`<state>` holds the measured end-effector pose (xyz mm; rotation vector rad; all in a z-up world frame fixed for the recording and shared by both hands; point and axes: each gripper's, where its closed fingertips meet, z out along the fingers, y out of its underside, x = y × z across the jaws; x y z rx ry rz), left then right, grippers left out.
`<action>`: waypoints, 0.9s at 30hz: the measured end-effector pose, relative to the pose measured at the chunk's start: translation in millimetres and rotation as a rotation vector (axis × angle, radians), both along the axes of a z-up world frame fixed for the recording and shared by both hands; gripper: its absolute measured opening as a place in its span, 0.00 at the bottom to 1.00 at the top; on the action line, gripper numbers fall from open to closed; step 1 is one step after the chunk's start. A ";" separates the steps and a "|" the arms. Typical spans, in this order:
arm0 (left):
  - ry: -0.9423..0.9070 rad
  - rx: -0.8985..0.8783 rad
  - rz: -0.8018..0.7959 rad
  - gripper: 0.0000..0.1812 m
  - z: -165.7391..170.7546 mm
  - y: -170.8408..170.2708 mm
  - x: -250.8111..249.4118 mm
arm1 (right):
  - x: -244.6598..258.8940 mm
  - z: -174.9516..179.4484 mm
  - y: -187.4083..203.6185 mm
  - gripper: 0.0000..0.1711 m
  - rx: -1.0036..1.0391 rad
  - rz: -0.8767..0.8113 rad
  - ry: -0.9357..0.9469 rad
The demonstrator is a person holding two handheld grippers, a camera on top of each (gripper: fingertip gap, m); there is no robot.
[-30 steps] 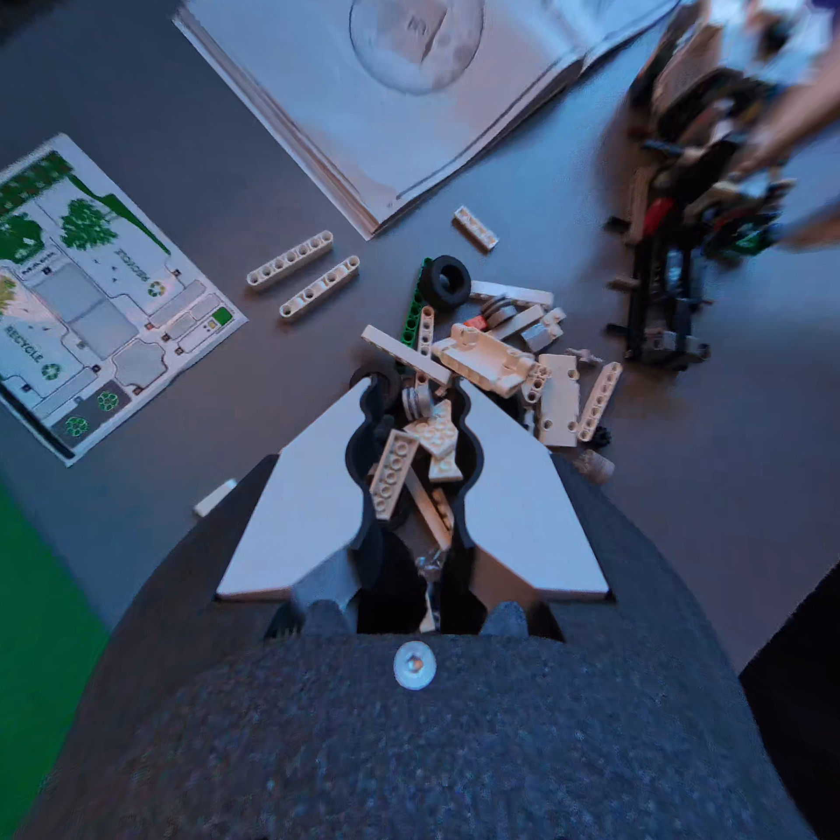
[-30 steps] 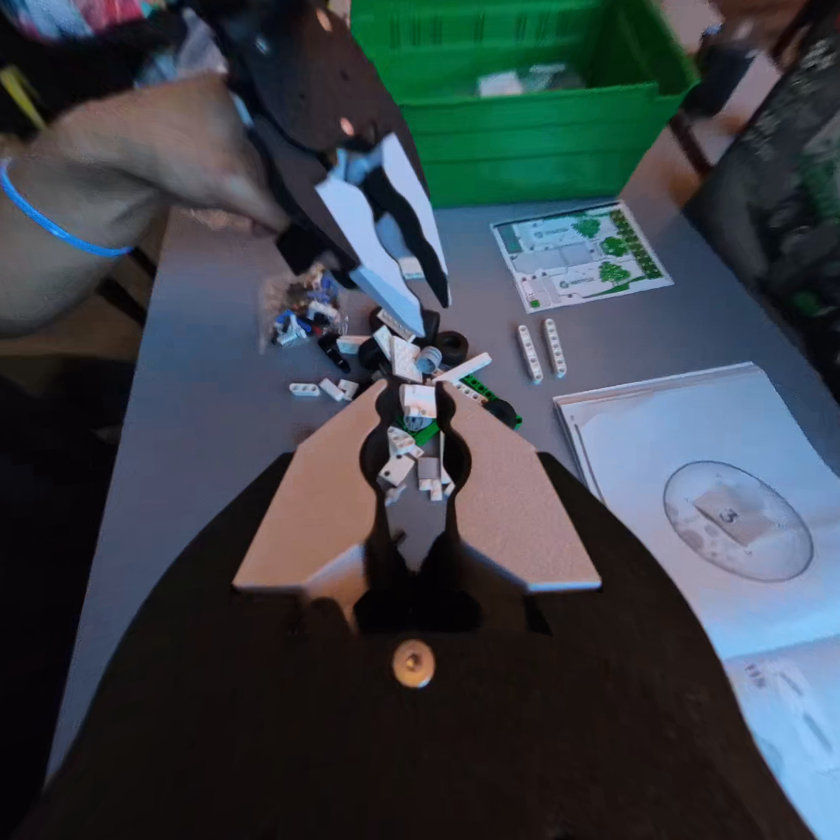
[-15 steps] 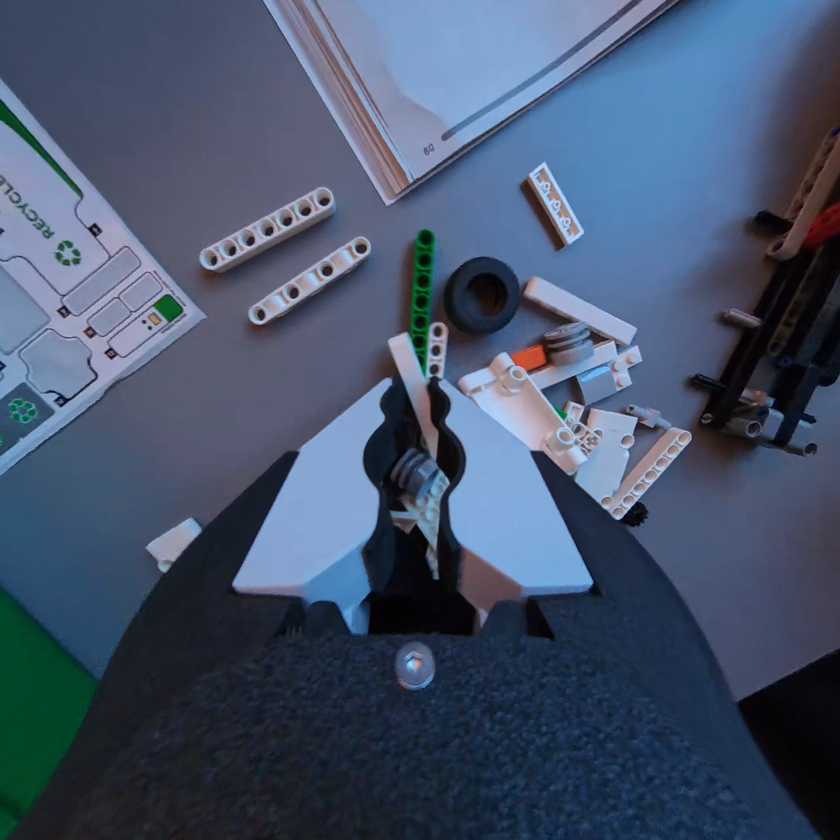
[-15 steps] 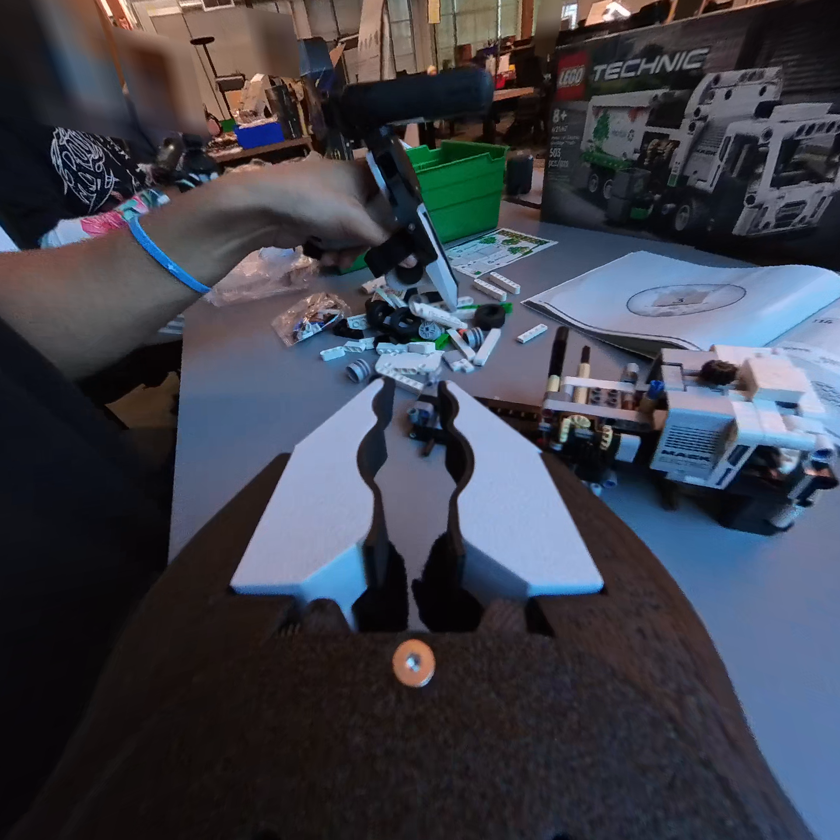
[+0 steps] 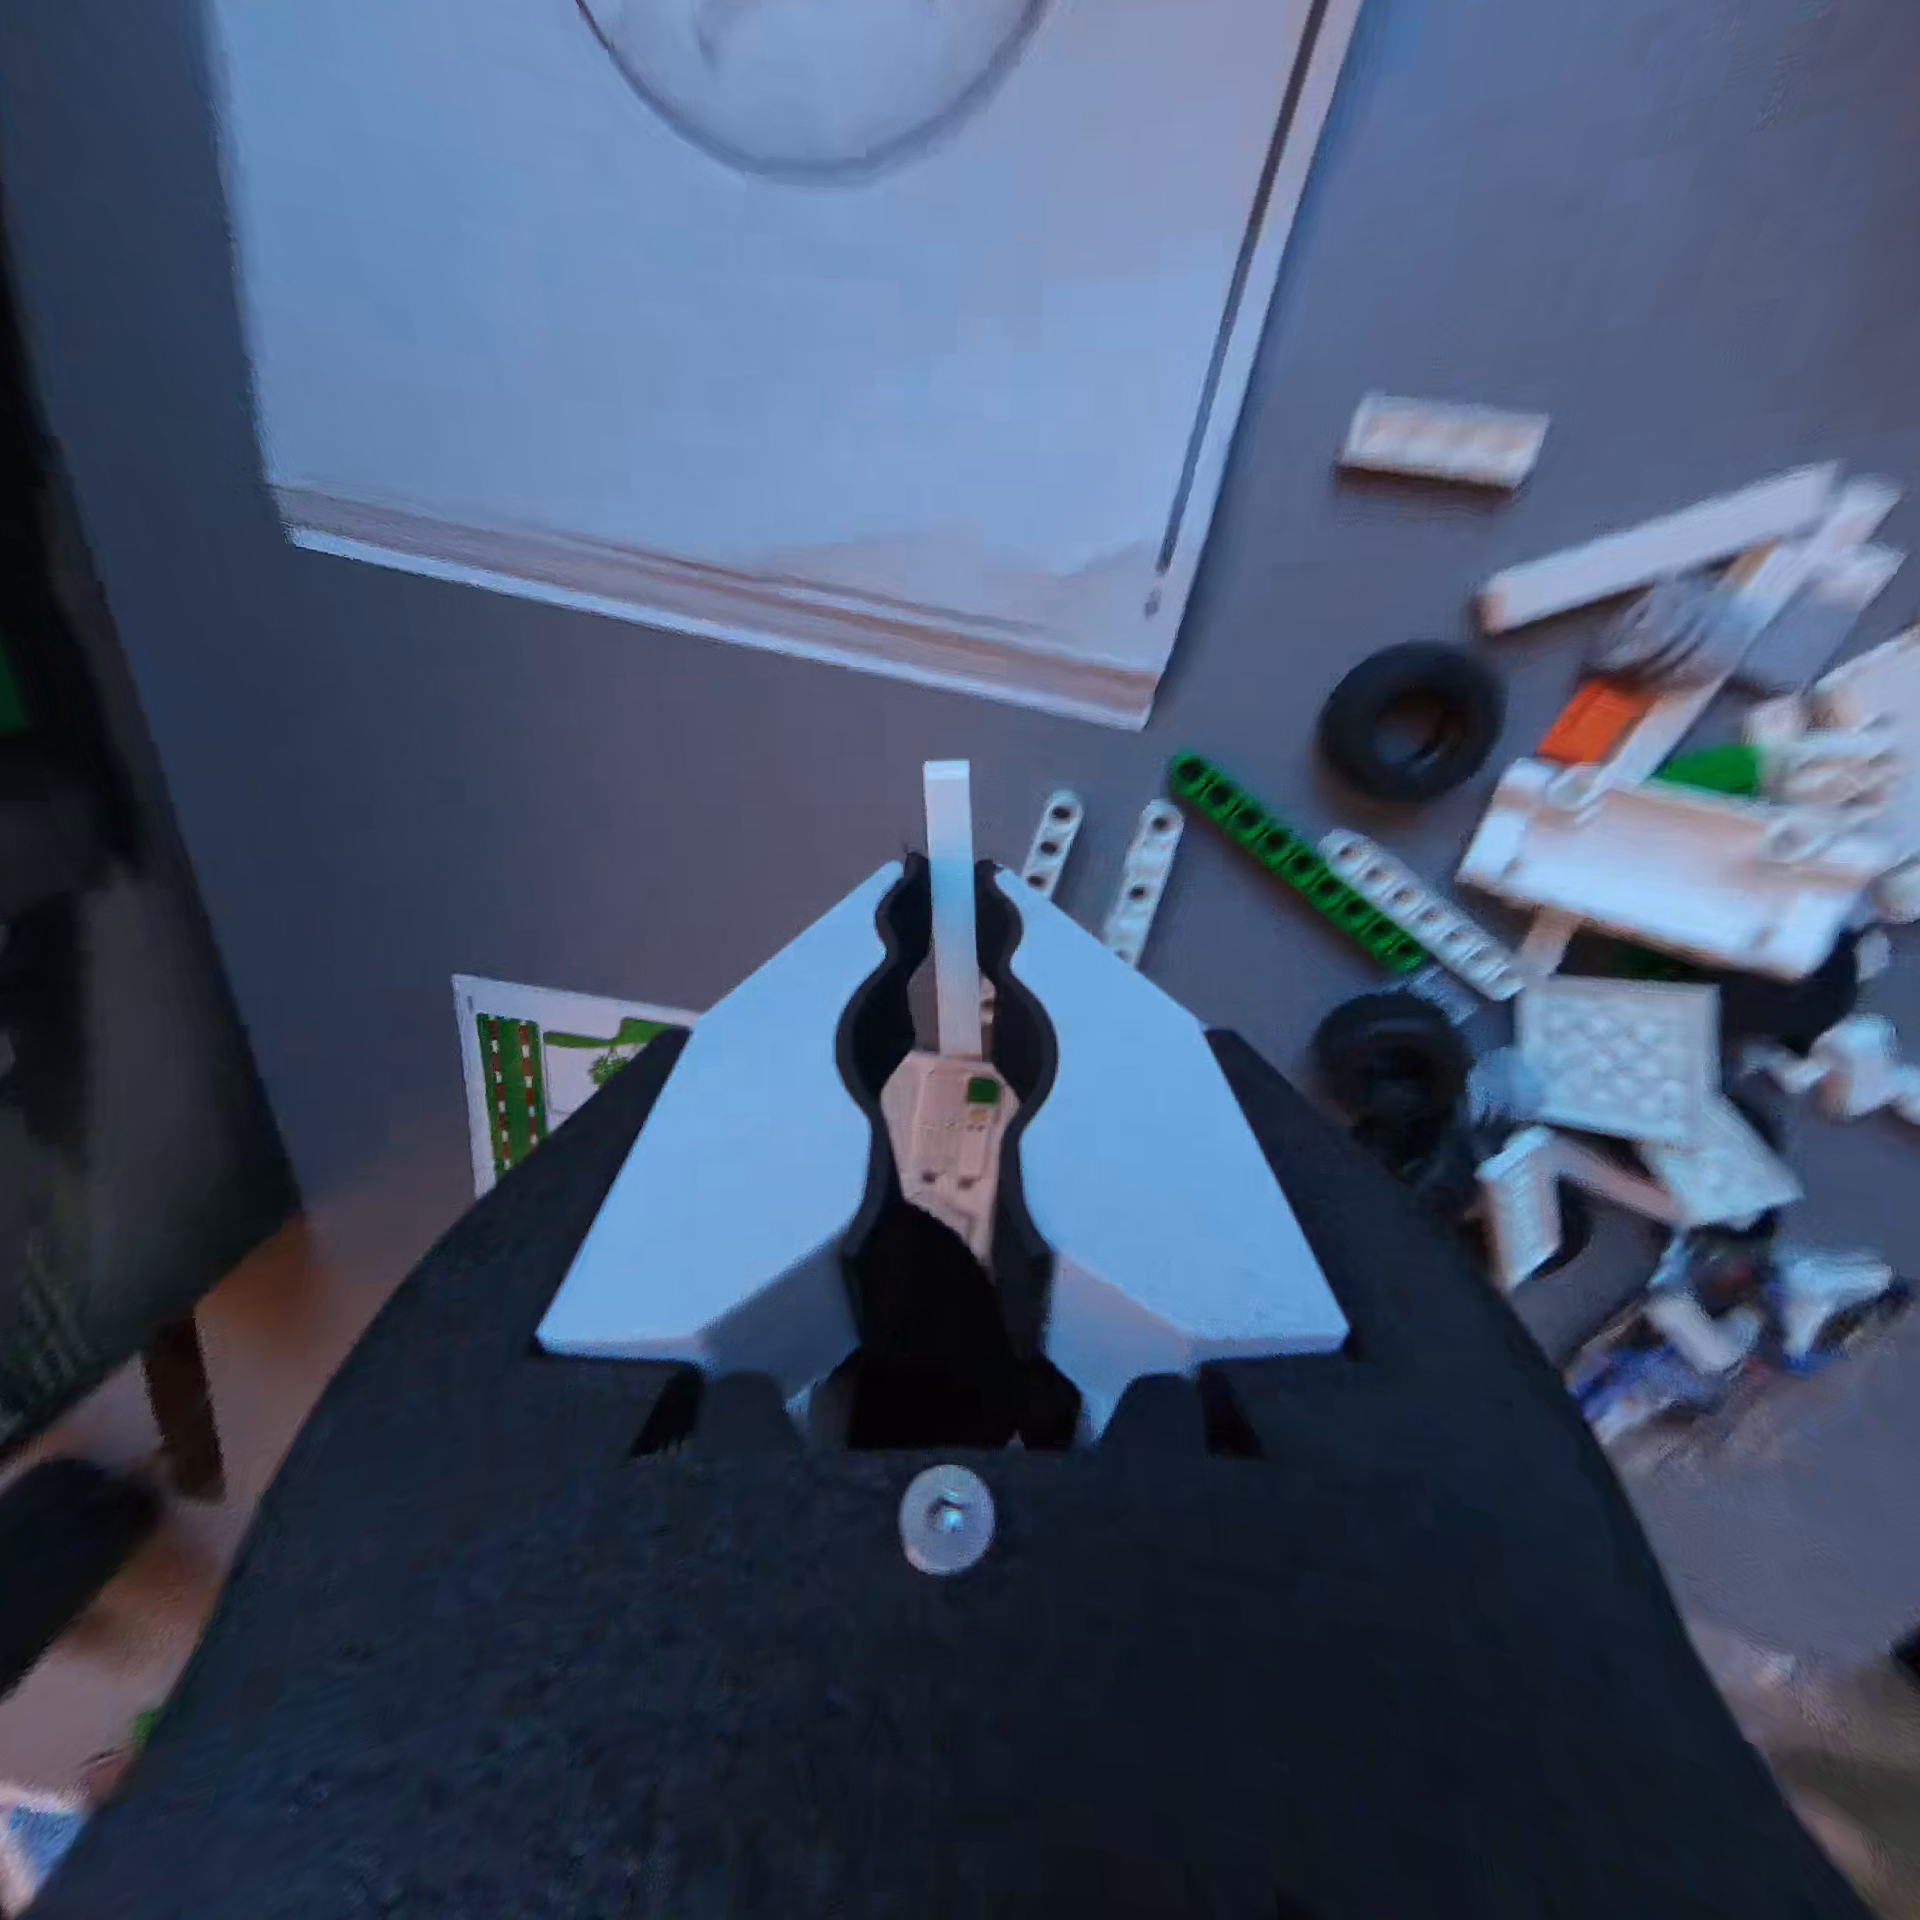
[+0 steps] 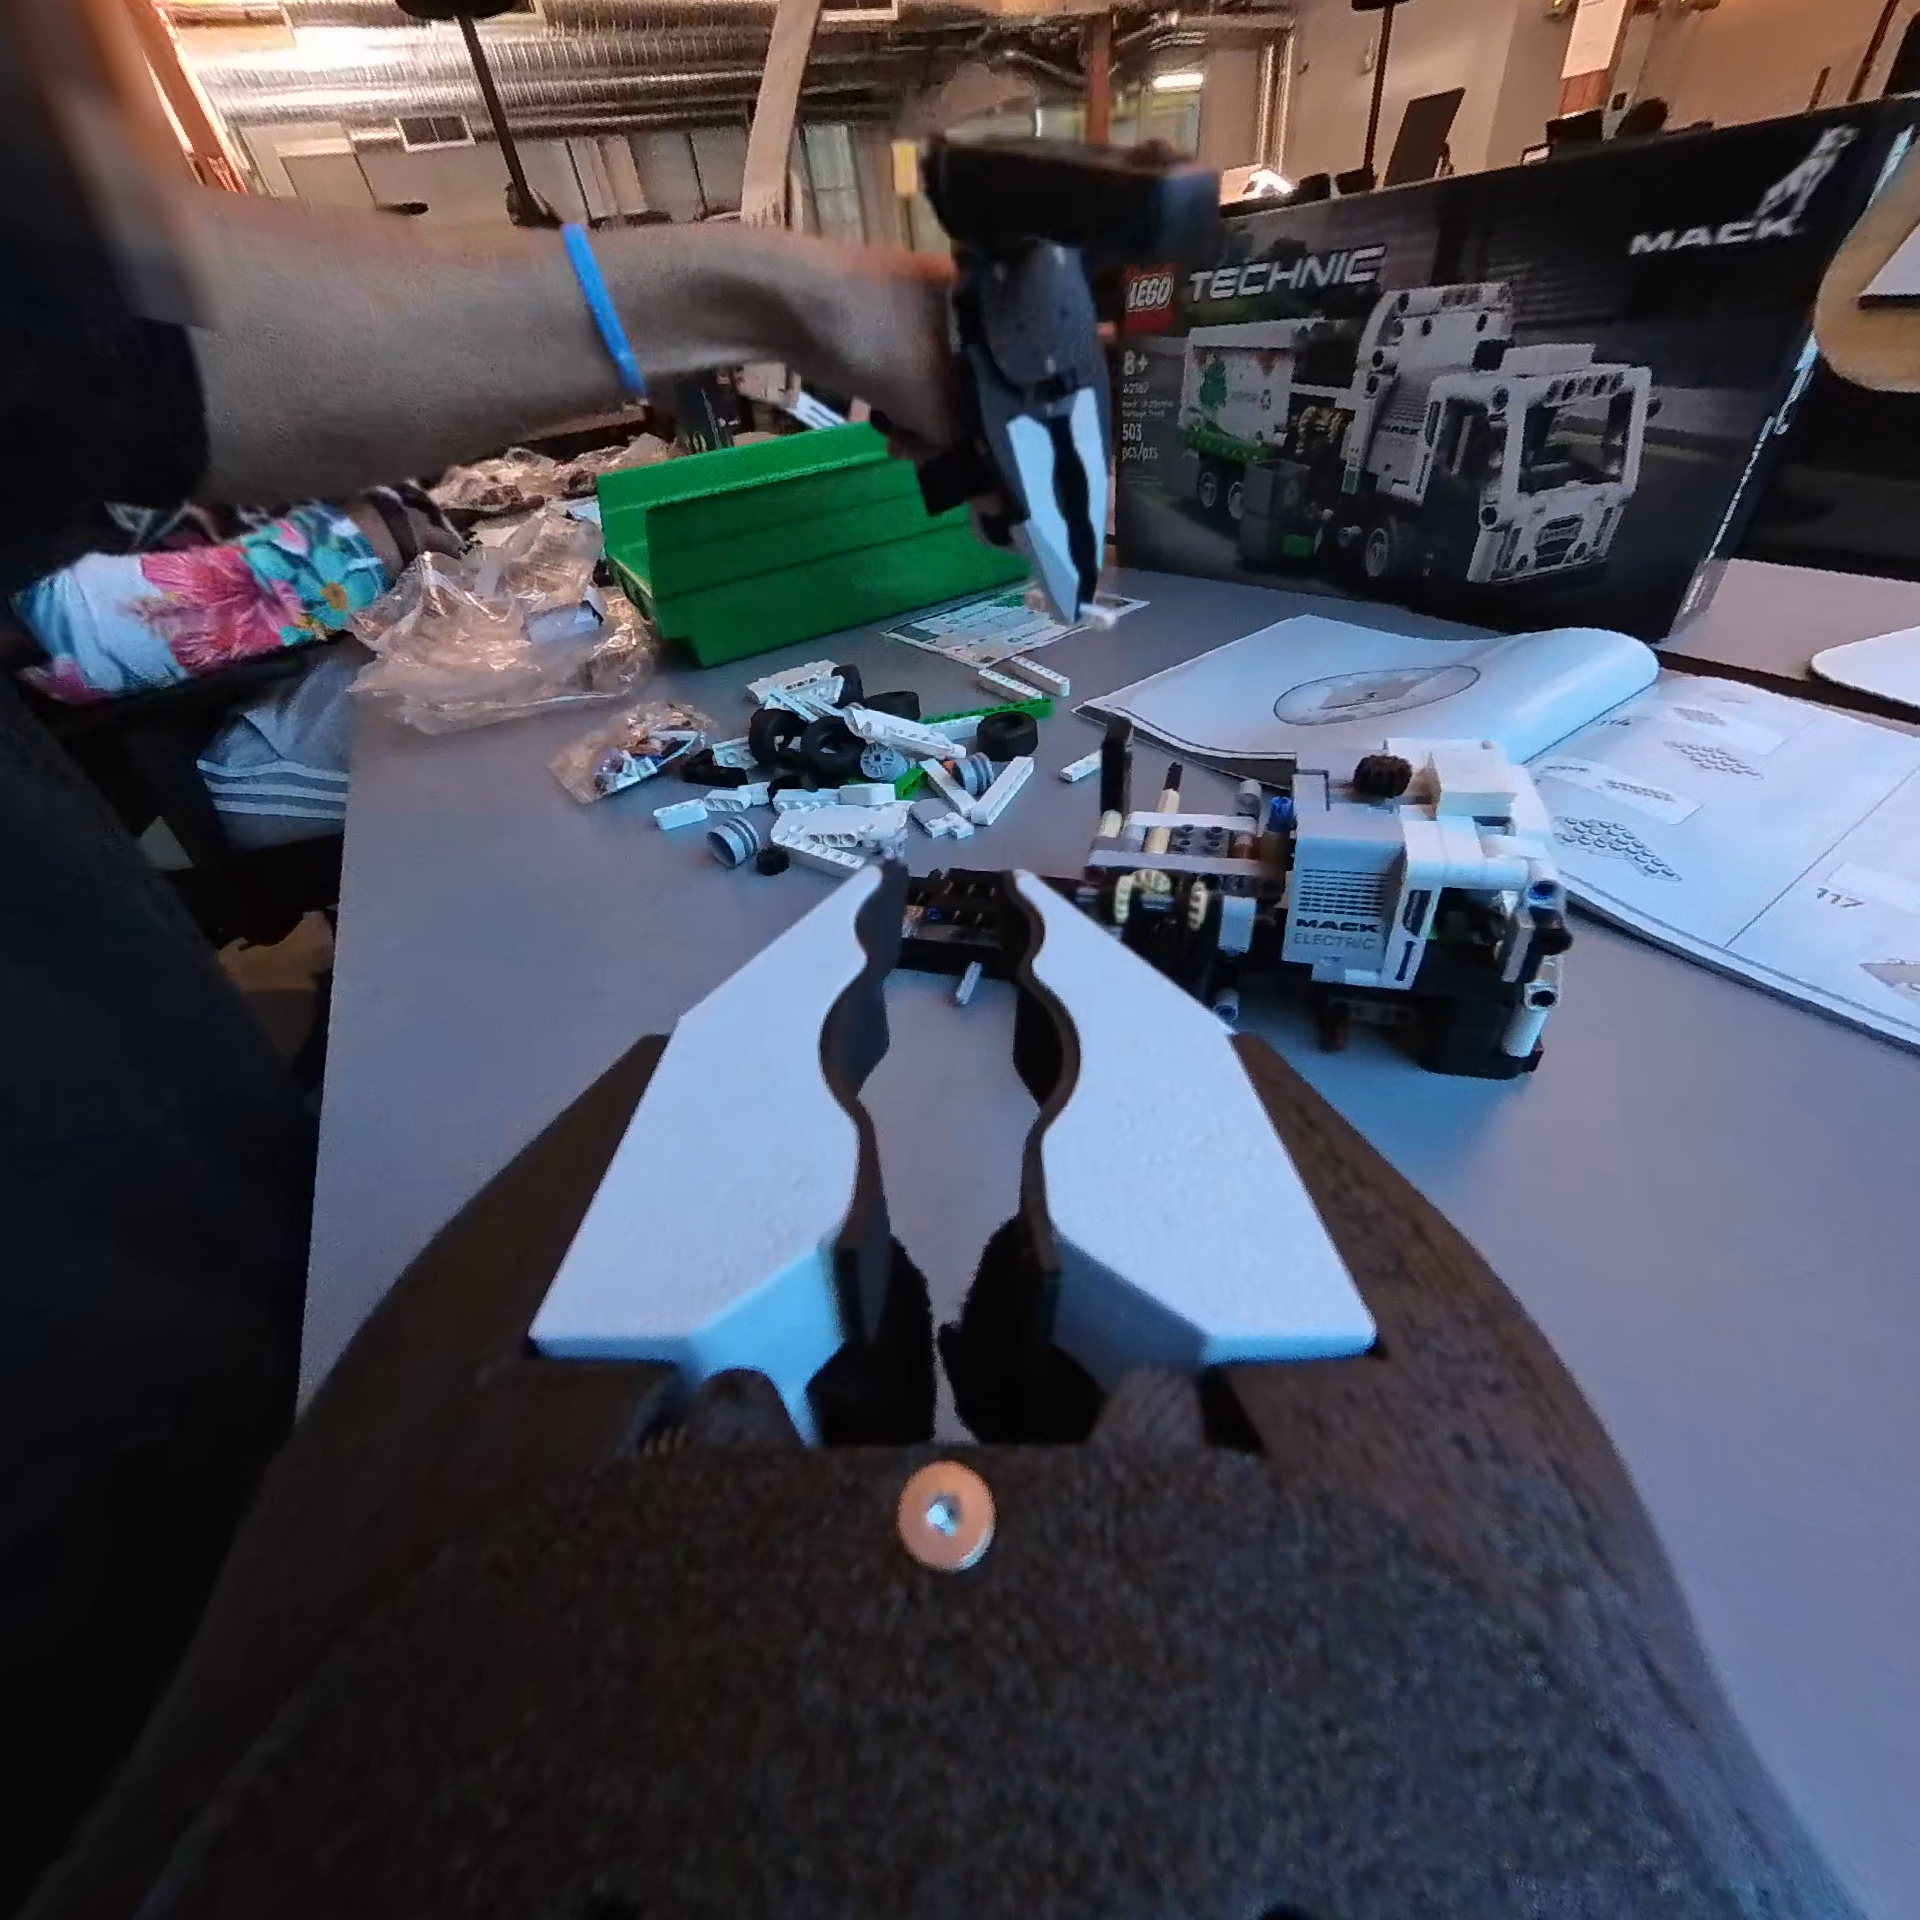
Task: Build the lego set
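My left gripper (image 5: 948, 873) is shut on a long white flat lego piece (image 5: 951, 873) that sticks out past its tips, held above the grey table. It also shows in the right wrist view (image 6: 1075, 603), raised over the sticker sheet with the white piece at its tip. My right gripper (image 6: 948, 883) is open and empty, low over the table just in front of the partly built white and black truck (image 6: 1351, 914). The loose pile of white, black and green pieces (image 5: 1662, 914) lies to the right of my left gripper; it also shows in the right wrist view (image 6: 862, 758).
An open instruction booklet (image 6: 1455, 727) lies right of the pile, also seen in the left wrist view (image 5: 727, 312). A sticker sheet (image 5: 540, 1070), a green bin (image 6: 790, 540), the set's box (image 6: 1455, 395) and plastic bags (image 6: 499, 634) stand around. A person's arm (image 6: 468, 343) reaches across. Left tips to right tips: about 35 cm.
My left gripper has closed on the long white piece, lifted it out of the pile and swung left. My right gripper pulled back to the truck and stays open.
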<state>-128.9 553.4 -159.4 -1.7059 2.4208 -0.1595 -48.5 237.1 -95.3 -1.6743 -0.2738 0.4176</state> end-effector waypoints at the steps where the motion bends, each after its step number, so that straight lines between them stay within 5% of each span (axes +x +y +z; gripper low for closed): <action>1: 0.066 -0.003 -0.034 0.03 -9.3 7.9 -4.9 | -0.5 -0.6 0.1 0.10 0.003 -0.004 -0.014; 14: 0.171 -0.208 -0.234 0.03 -29.7 1.1 -15.7 | -3.3 -4.8 2.4 0.09 -0.021 0.010 -0.024; 17: 0.187 -0.167 -0.224 0.11 -29.2 6.0 -12.1 | -3.2 -4.8 2.4 0.09 -0.024 0.014 -0.016; 21: 0.106 -0.139 -0.125 0.12 -5.7 6.1 -2.9 | -1.7 -4.7 2.7 0.09 -0.028 0.013 -0.001; 27: 0.004 -0.168 0.330 0.05 -3.6 -45.0 -22.0 | -2.4 -5.3 3.0 0.10 -0.033 0.017 -0.001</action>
